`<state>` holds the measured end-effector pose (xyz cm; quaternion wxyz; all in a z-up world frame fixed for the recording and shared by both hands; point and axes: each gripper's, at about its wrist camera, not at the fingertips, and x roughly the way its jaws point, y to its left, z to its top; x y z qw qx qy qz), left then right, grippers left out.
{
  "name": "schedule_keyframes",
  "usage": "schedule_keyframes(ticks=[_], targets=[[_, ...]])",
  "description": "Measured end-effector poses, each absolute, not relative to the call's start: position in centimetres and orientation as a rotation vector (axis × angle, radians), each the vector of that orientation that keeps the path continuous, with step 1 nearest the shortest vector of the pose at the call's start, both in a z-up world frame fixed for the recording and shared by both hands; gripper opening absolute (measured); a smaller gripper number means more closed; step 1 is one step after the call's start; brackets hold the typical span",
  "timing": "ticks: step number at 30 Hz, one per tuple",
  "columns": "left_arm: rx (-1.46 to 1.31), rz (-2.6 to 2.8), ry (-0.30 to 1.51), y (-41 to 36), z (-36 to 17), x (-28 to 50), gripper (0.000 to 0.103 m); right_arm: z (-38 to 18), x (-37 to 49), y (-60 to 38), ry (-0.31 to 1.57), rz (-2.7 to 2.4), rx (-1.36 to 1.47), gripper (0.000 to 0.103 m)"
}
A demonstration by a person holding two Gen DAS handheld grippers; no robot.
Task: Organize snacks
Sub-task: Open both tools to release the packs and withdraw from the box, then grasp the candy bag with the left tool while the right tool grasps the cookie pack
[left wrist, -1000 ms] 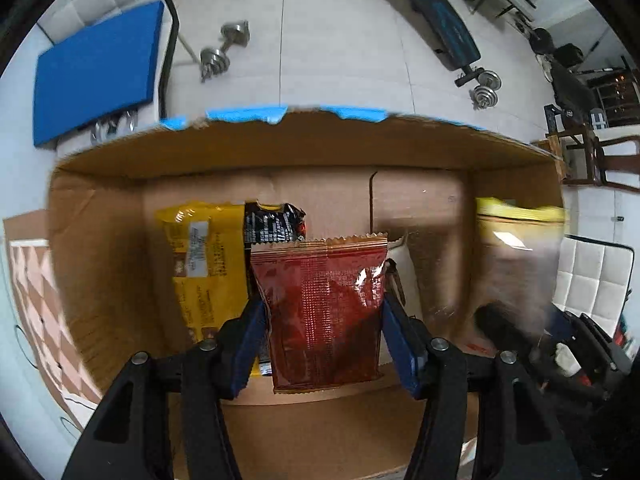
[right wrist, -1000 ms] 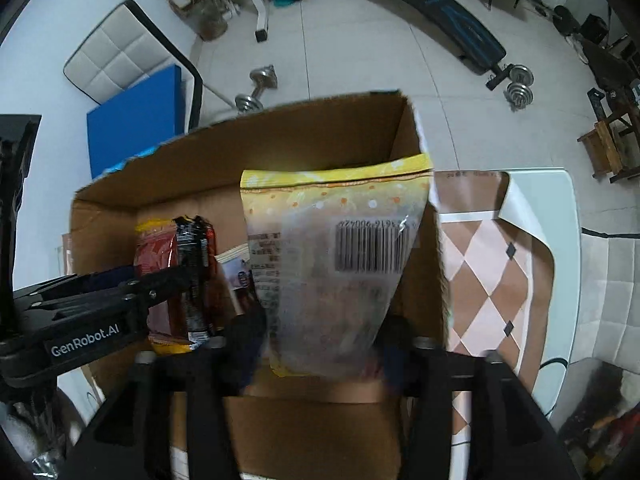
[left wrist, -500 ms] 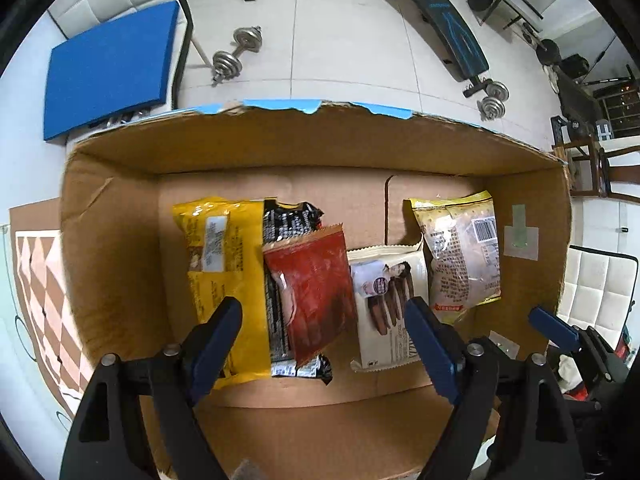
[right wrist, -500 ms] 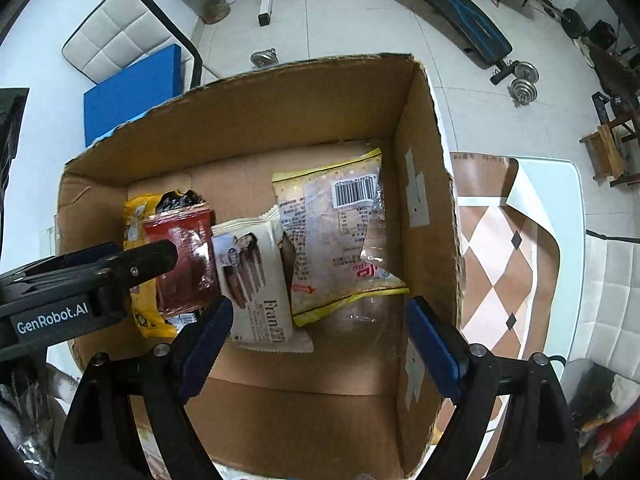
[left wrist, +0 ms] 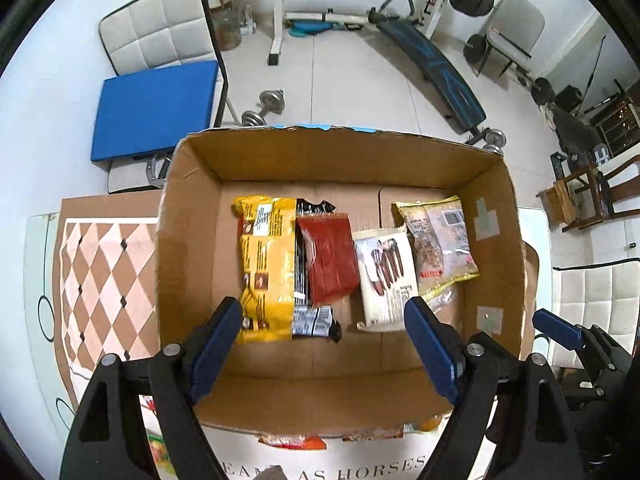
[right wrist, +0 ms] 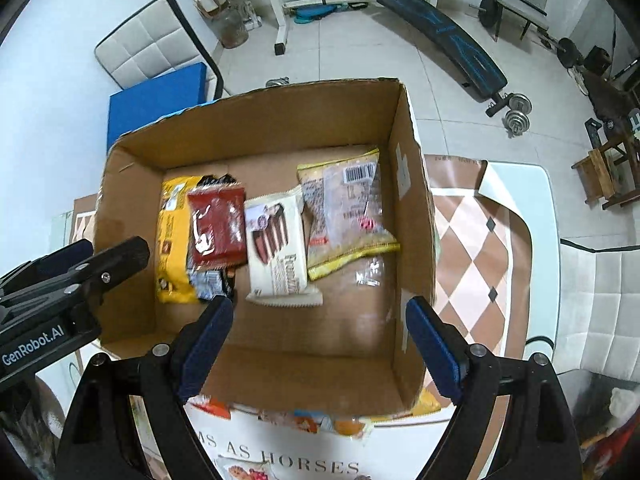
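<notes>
Looking straight down along both tools, you see an open cardboard box (left wrist: 188,264) standing on a table covered with a checked cloth (left wrist: 108,276). Your left gripper (left wrist: 324,320) hangs over the near half of the box with its blue pads (left wrist: 216,336) spread wide and nothing between them. Your right gripper (right wrist: 320,320) hangs over the box's right half, its jaws likewise spread and empty; the right wall of the box (right wrist: 412,240) passes just inside its right finger in the view.

Five snack packs lie flat on the box floor in a rough row. From the left: a yellow bag (left wrist: 266,268); a black packet (left wrist: 308,320), mostly covered; a red pouch (left wrist: 332,256) resting on top of the black packet and overlapping the yellow bag's edge; a white wafer pack (left wrist: 384,276) just to the right; and a clear bag with yellow trim (left wrist: 440,244) at the far right, its near edge overlapping the white pack's corner.

In the right wrist view, the left tool's black body (right wrist: 60,292) reaches in from the left, over the box's left wall. At the near edge, more bright wrappers (right wrist: 316,420) show from under the box. A blue mat (left wrist: 156,108), a weight bench (left wrist: 432,68) and dumbbells (left wrist: 264,108) stand on the tiled floor beyond.
</notes>
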<state>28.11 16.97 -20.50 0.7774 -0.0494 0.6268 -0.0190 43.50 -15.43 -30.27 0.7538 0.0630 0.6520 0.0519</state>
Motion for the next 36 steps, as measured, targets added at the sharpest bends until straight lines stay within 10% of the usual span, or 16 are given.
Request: schedule_keyframes(ticks=[17, 36], targets=[[-0.115, 0.015, 1.207, 20.2, -16.2, 15.8, 0.083, -25.9, 31.3, -13.8, 1.345, 0.163, 0.221, 0.091], [-0.281, 0.305, 1.526, 35.3, -30.2, -1.0, 0.083, -45.8, 15.7, 0.2, 1.817, 0.142, 0.117, 0.091]])
